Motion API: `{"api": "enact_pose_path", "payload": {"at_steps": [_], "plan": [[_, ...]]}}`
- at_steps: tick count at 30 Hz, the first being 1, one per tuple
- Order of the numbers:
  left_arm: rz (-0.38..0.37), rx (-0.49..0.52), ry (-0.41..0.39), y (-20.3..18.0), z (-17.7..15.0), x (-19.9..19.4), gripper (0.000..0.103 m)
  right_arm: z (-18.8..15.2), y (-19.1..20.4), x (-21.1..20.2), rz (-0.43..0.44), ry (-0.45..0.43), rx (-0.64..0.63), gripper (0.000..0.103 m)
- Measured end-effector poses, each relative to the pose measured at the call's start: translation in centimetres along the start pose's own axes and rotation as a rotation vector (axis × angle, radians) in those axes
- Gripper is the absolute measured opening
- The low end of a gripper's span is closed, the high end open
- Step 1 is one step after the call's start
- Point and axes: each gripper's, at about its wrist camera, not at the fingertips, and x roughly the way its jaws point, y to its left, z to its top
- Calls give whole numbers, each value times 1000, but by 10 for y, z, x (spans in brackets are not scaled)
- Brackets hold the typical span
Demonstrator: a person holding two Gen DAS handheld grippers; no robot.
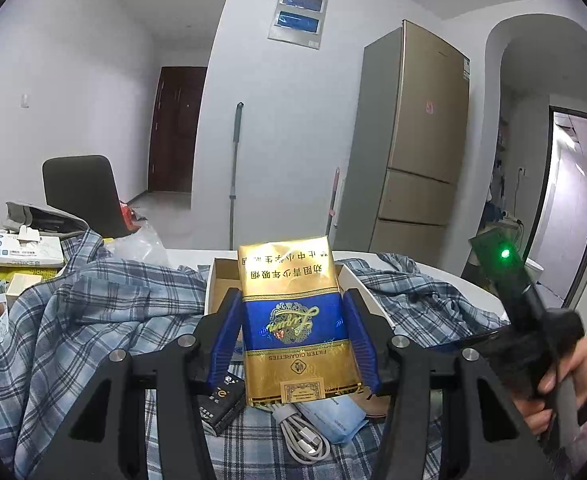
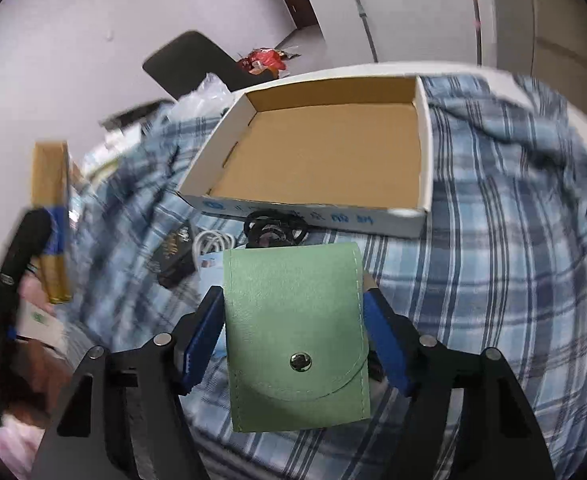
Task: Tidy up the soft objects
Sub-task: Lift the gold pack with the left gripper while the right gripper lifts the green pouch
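My left gripper is shut on a gold and blue soft cigarette pack and holds it up above the plaid cloth, in front of the open cardboard box. The same pack shows at the left of the right wrist view, held in the left gripper. My right gripper is shut on a green pouch with a snap button, lifted just in front of the empty cardboard box.
A blue plaid shirt covers the table. On it lie a white cable, a small black box, a light blue packet and a black cord bundle. Tissue packs and a chair stand at left.
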Motion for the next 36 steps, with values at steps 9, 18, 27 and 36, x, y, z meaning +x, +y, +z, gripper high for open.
{"api": "enact_pose_path", "payload": {"at_steps": [9,18,27,36], "plan": [[50,-7,11,12,-1,8,54,-7,5,23,-153,-28,-98,71],[63,-17,29,20,0,16,54,-11,0,20,-105,-42,-105,79],[78,33,27,10,-4,18,54,-24,15,18,-167,-31,-251,79],[103,97,5,-2,-10,14,54,-33,26,20,-249,-59,-330,80]]}}
